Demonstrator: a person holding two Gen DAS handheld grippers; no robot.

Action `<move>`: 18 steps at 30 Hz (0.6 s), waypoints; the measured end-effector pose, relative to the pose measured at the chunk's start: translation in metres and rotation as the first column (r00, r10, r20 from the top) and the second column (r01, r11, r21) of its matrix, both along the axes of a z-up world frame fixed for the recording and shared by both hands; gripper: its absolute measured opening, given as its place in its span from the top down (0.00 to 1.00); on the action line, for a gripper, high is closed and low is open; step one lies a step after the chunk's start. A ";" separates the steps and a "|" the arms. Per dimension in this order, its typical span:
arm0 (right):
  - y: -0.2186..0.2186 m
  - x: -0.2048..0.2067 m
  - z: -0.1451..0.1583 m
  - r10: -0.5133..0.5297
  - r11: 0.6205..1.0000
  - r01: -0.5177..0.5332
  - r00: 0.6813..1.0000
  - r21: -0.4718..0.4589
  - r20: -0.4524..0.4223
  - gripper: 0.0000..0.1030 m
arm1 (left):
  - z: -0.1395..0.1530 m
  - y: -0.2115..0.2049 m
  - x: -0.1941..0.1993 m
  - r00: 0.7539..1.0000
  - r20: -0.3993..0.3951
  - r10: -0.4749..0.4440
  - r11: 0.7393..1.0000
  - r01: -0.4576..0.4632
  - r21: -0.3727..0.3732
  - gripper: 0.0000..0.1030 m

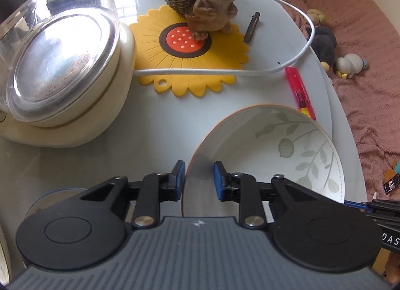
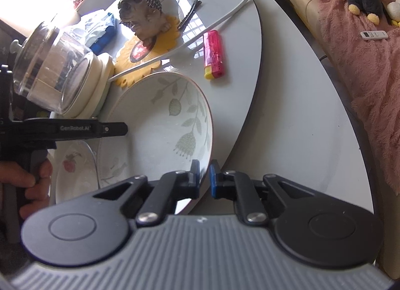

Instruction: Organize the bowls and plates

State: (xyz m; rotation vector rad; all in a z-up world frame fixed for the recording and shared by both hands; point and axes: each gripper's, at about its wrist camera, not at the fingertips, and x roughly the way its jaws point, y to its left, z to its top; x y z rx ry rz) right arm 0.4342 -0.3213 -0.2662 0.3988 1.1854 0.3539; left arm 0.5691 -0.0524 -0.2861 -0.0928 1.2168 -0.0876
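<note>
**Both grippers at the rim of the leaf-pattern bowl**

The right gripper (image 2: 204,177) is clamped on the near rim of the bowl (image 2: 160,124), one blue pad inside the wall and one outside. The left gripper (image 1: 199,181) straddles the opposite rim: its pads stand a little apart, and a visible gap remains on the inner side, so I judge it not yet pressing.

Just beyond the left gripper's side of the bowl lies a plate (image 2: 72,177) with a red flower, partly under the bowl's edge. Further out stand a glass jar (image 2: 50,69) on a cream base, a sunflower mat (image 1: 190,49) with a dog figurine (image 1: 217,2), a white cable (image 1: 250,71) and a red lighter (image 2: 213,54).

The risks: a thin rim held by only one firm pinch may pivot or slip when lifted, dropping onto the plate. If the bowl swings outward, it could knock the jar or snag the cable.
</note>
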 end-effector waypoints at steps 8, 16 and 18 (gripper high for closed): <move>0.001 0.004 0.004 0.036 0.999 -0.036 0.999 0.007 0.000 0.89 | 0.007 0.002 -0.006 0.999 0.039 0.035 0.999 -0.035 0.006 0.80; -0.002 0.012 0.014 0.080 0.996 -0.081 0.997 0.028 0.012 0.89 | 0.020 0.012 -0.021 0.994 0.056 0.096 0.995 -0.095 -0.016 0.82; -0.001 0.012 0.022 0.101 0.994 -0.102 0.995 0.033 0.024 0.89 | 0.028 0.012 -0.027 0.992 0.075 0.102 0.995 -0.101 -0.006 0.82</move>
